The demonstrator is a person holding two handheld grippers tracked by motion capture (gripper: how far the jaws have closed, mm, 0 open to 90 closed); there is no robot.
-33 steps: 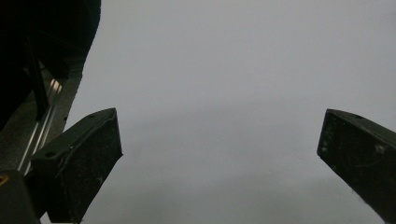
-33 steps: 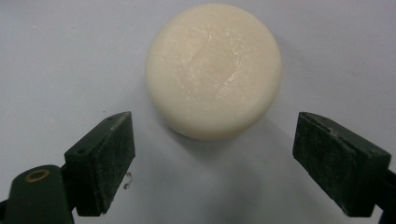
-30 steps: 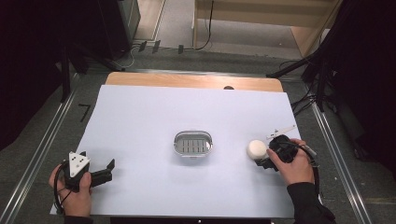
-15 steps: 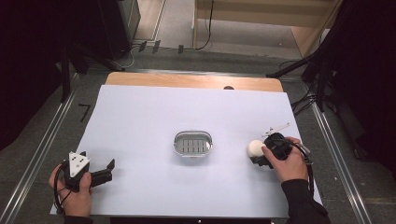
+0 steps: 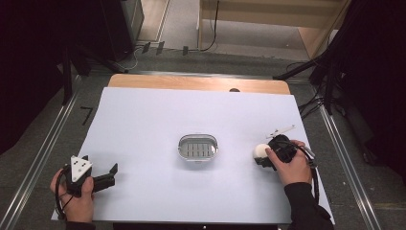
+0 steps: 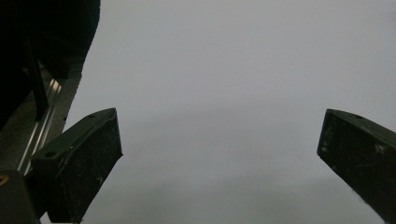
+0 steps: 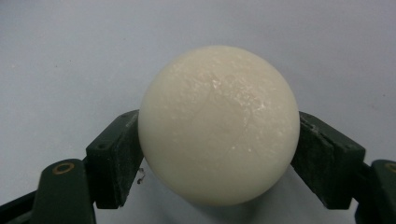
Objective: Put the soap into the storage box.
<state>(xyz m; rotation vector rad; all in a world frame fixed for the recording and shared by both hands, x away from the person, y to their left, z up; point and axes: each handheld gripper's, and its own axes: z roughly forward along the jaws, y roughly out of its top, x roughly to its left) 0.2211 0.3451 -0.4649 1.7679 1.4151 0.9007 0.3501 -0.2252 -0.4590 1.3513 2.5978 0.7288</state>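
1. Left gripper (image 5: 103, 178) sits at the seven o'clock corner of the white table sheet (image 5: 143, 124), jaws spread wide with nothing between them. In the left gripper view there's only bare sheet between the two black jaws. It's well out of the way, and that's where it should rest for this step.

2. At the centre, the small metal dish (image 5: 197, 147) with the slotted insert waits, rim clear all round. That looks like the likely drop spot, so a straight path toward nine o'clock from the ball seems the line to take.

3. Over at the sheet's four o'clock, the right gripper (image 5: 265, 155) has just been closing its jaws, and the white ball (image 7: 218, 123) is between them. In the right gripper view the pads press on both sides of the ball at its widest line.

4. The ball sits on the sheet just right of the dish, touching the right gripper's jaws.

5. Doing it well: a smooth round thing can squirt out, so hold that squeeze steady, lift straight up before travelling, and keep the gripper level.

6. Lower close over the dish before letting go, so the ball doesn't bounce off the rim.
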